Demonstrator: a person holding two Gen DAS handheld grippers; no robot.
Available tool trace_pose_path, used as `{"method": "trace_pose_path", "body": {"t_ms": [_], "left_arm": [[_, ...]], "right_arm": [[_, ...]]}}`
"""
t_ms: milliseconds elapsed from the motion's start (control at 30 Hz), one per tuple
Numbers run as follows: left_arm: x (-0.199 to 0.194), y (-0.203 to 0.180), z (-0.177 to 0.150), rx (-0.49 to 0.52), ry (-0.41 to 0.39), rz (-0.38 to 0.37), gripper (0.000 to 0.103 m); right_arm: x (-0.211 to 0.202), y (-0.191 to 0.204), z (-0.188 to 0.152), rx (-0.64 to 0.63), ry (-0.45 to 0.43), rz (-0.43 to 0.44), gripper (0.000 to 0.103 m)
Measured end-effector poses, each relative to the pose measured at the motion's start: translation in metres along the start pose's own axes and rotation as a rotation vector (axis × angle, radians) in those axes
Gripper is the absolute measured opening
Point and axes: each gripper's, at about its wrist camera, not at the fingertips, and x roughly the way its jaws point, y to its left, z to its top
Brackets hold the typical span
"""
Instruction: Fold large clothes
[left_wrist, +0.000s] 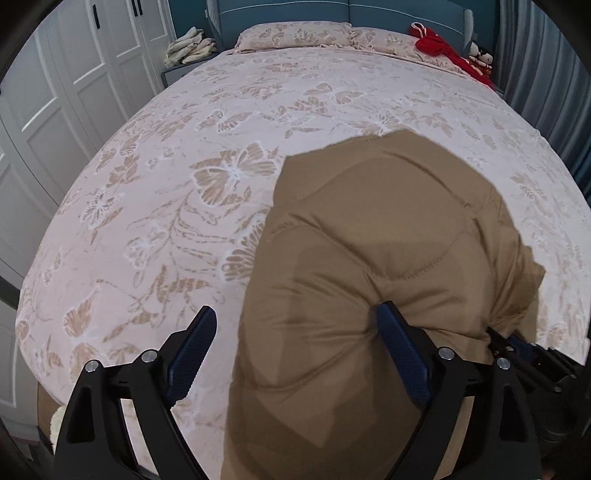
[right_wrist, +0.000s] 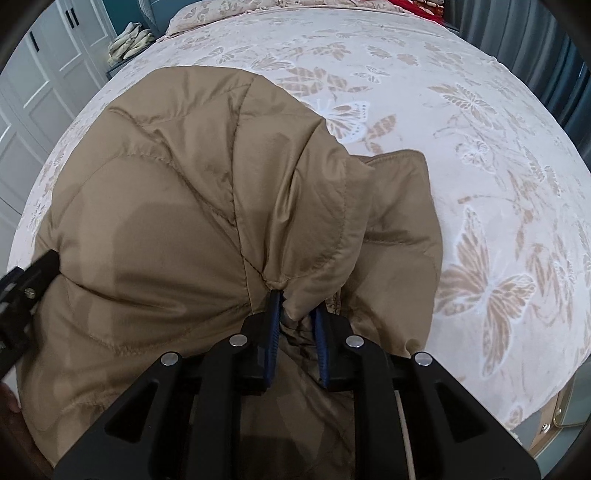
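A puffy tan jacket (right_wrist: 192, 221) lies bunched on the near part of the bed (left_wrist: 258, 96). The slick padded fabric could slip loose and spill the fold. The right claw (right_wrist: 297, 314) is nearly closed, pinching a jacket edge. The left claw (left_wrist: 295, 339) gapes wide, one finger pressing the jacket, gripping nothing.

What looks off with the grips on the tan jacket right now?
Only the right gripper pinches the tan jacket. The left gripper is wide open with fabric bulging between its fingers, ungripped. Jacket looks bunched, not flat.
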Motion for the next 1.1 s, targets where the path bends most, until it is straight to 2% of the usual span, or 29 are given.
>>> {"method": "trace_pose_path", "body": {"t_ms": [233, 567, 1100], "left_arm": [[0.027, 0.005, -0.01, -0.06, 0.006, 0.01, 0.097], [0.034, -0.007, -0.019, -0.023, -0.047, 0.08, 0.097], [0.041, -0.015, -0.022, -0.022, -0.071, 0.112, 0.097]], "right_arm": [[0.007, -0.001, -0.002, -0.005, -0.027, -0.001, 0.017], [0.014, -0.001, -0.006, -0.002, -0.069, 0.005, 0.017], [0.017, -0.003, -0.01, 0.006, -0.095, 0.018, 0.017]]}}
